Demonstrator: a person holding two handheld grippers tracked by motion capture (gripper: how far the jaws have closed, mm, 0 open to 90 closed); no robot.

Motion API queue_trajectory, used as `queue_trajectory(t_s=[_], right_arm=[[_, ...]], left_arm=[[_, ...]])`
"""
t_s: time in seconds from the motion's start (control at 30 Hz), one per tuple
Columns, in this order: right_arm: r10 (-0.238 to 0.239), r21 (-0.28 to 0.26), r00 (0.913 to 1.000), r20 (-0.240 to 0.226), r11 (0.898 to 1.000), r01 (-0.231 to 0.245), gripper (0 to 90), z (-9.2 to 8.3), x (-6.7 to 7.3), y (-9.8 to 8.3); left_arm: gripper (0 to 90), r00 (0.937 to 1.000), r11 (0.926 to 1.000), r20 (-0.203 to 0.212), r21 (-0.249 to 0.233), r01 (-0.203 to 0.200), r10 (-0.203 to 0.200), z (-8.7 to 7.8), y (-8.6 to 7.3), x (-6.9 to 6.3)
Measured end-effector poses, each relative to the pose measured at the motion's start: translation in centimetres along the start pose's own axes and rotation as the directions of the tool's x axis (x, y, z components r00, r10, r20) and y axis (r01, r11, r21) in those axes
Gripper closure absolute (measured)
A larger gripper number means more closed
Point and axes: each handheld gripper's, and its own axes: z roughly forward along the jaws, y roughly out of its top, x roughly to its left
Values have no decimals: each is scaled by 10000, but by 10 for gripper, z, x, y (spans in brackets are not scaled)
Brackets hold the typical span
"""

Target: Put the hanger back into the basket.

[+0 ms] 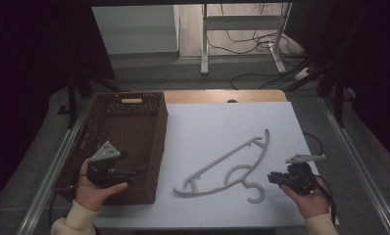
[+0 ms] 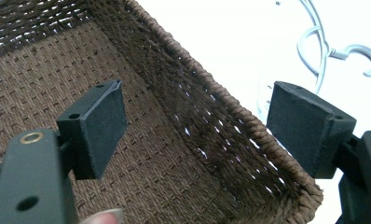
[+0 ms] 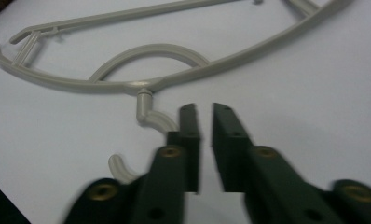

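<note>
white sheeting covers the table (image 1: 222, 132), with dark drapes at both sides and a floor with cables beyond its far edge. on the sheet, right of centre, a pale grey plastic hanger (image 1: 227, 164) lies flat. its long axis runs on a diagonal, from the near-left end up to the far-right end, and its hook (image 1: 254, 192) points toward the near edge, curling open to the left. it is thin and one-piece, with a curved outer bar, a straight inner bar, a small arch above the neck and notched ends.

the right gripper (image 1: 275, 178) hovers just right of the hook, held in the right hand (image 1: 308, 198) and pointing left. in the right gripper view its jaws stand nearly together with a narrow slit between them and nothing in it, their tips over part of the hook (image 3: 151, 119), the hanger (image 3: 165, 74) stretching beyond.

left of the hanger sits a brown woven basket (image 1: 156, 147). the left gripper (image 1: 134, 174), in the left hand (image 1: 95, 188), hangs over the basket's near part, well apart from the hanger. in the left gripper view its jaws are wide apart, straddling the basket's (image 2: 230, 126) right wall, one pad inside and one outside, holding nothing.
</note>
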Motion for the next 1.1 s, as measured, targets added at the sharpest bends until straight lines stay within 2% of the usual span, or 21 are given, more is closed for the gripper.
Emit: queue_trajectory(t_s=[0.03, 0.07, 0.1, 0.17, 0.2, 0.37, 0.47, 0.5, 0.57, 0.6, 0.63, 0.73, 0.77, 0.8, 0.87, 0.9, 0.93, 0.97, 1.03, 1.07, 1.1], right_arm=[[0, 0, 10000, 0, 10000, 0, 633, 0, 0, 0], [-427, -34, 9990, 140, 9991, 427, 400, 3, 1, 1], [-427, -34, 9990, 140, 9991, 427, 400, 3, 1, 1], [-651, -10, 9969, 450, 9979, 653, 289, 6, 3, 2], [-597, -136, 9976, 355, 9981, 602, 252, 6, 2, 3], [-476, -334, 9978, 457, 9982, 491, 235, 5, -2, 3], [-380, -341, 9980, 509, 9986, 397, 233, 5, -5, 2], [-395, -420, 9979, 519, 9982, 417, 232, 4, -5, 2], [-350, -443, 9981, 505, 9983, 372, 232, 3, -6, 2], [-314, -558, 9982, 517, 9979, 343, 232, 2, -6, 2], [-306, -585, 9982, 516, 9977, 336, 232, 2, -6, 2], [-293, -611, 9982, 532, 9976, 325, 232, 1, -7, 2], [-291, -640, 9982, 530, 9974, 325, 232, 1, -7, 2], [-250, -637, 9983, 534, 9976, 284, 232, 0, -7, 2], [-252, -653, 9981, 568, 9974, 289, 232, 0, -7, 2], [-252, -653, 9981, 568, 9974, 289, 232, 0, -7, 2], [-299, -649, 9977, 605, 9973, 338, 232, 1, -7, 2], [-295, -621, 9975, 637, 9975, 334, 233, 1, -7, 2], [-326, -606, 9973, 665, 9975, 366, 233, 1, -7, 2], [-286, -564, 9972, 685, 9979, 325, 232, 1, -7, 1], [-304, -551, 9970, 707, 9979, 344, 232, 1, -8, 1]], left_arm=[[198, 10000, 10000, -8, 1, -13, 13, 0, 0, -1], [198, 10000, 10000, 14, -5, -48, 48, 0, 1, -3], [198, 10000, 10000, 14, -5, -48, 48, 0, 1, -3], [197, 9999, 9999, 79, 1, -121, 121, 1, 3, -7], [197, 9998, 9999, 142, -2, -156, 156, 2, 3, -9], [206, 9972, 9988, 582, 95, -484, 478, 8, 8, -27], [217, 9922, 9974, 1029, 73, -721, 710, 12, 13, -40], [222, 9881, 9952, 1210, 112, -974, 954, 16, 18, -50], [227, 9854, 9939, 1328, 154, -1096, 1066, 19, 20, -55], [232, 9793, 9905, 1559, 248, -1349, 1294, 25, 25, -65], [235, 9793, 9905, 1559, 248, -1349, 1294, 25, 25, -65], [237, 9684, 9832, 1867, 455, -1768, 1655, 36, 32, -78], [236, 9595, 9783, 2159, 611, -1980, 1807, 44, 36, -85], [237, 9595, 9783, 2159, 611, -1980, 1807, 44, 36, -85], [238, 9444, 9694, 2576, 803, -2318, 2044, 57, 40, -93], [241, 9444, 9694, 2576, 803, -2318, 2044, 57, 40, -93], [247, 9298, 9613, 2886, 844, -2622, 2282, 64, 43, -98], [250, 9252, 9578, 2969, 890, -2734, 2365, 68, 45, -101], [251, 9206, 9544, 3044, 920, -2841, 2447, 71, 47, -103], [258, 9116, 9462, 3195, 1058, -3056, 2587, 78, 50, -108], [261, 9068, 9419, 3262, 1110, -3172, 2669, 82, 52, -111]])
